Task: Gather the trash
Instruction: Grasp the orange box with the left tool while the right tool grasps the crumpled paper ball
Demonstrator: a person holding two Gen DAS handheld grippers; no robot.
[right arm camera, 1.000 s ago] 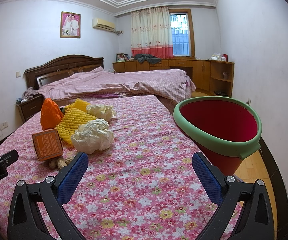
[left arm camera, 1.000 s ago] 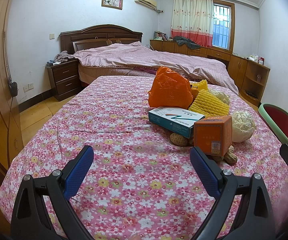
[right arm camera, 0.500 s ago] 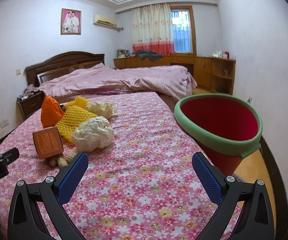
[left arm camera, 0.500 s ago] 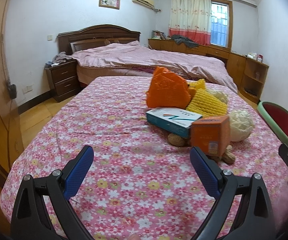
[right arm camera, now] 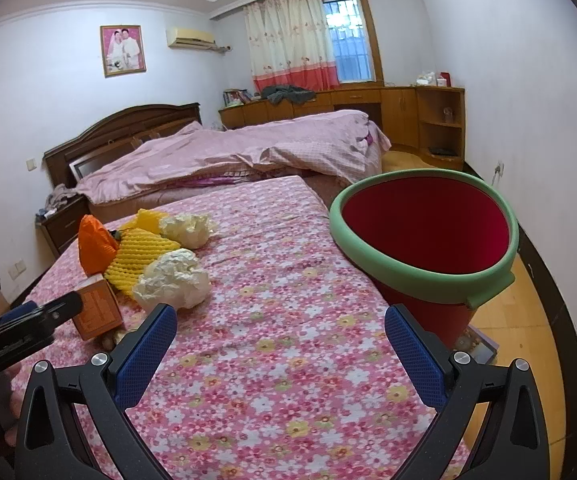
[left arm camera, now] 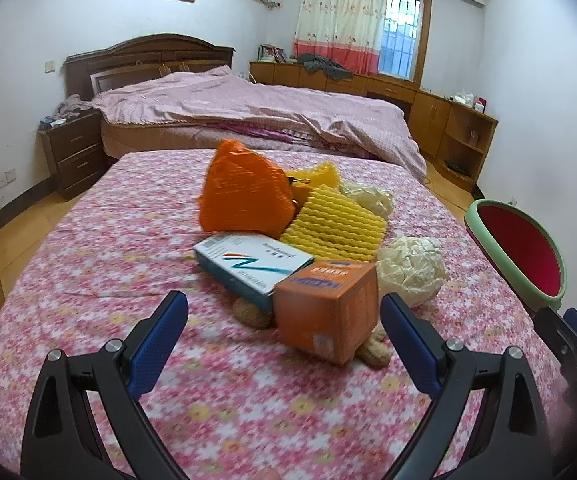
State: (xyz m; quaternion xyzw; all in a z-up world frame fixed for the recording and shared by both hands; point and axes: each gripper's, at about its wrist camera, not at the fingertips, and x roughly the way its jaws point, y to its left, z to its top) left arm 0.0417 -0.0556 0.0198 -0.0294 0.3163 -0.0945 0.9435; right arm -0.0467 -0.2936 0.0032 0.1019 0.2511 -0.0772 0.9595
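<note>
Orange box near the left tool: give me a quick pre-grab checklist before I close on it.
1. Left tool open, holding nothing: ok.
2. Orange box between its fingers: not ok, it sits ahead of them.
3. Box free of neighbours: not ok, the blue-and-white box touches it.
4. Red bin open and empty: ok.
5. Right tool open, holding nothing: ok.

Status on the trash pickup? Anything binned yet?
Done: nothing visible; what shows of the red bin interior looks empty. In hand: nothing; left tool is open, lined up on the orange box; right tool is open over the bedspread. Left: the whole pile, including blue-white box, orange bag, yellow foam netting, crumpled paper, peanuts.
</note>
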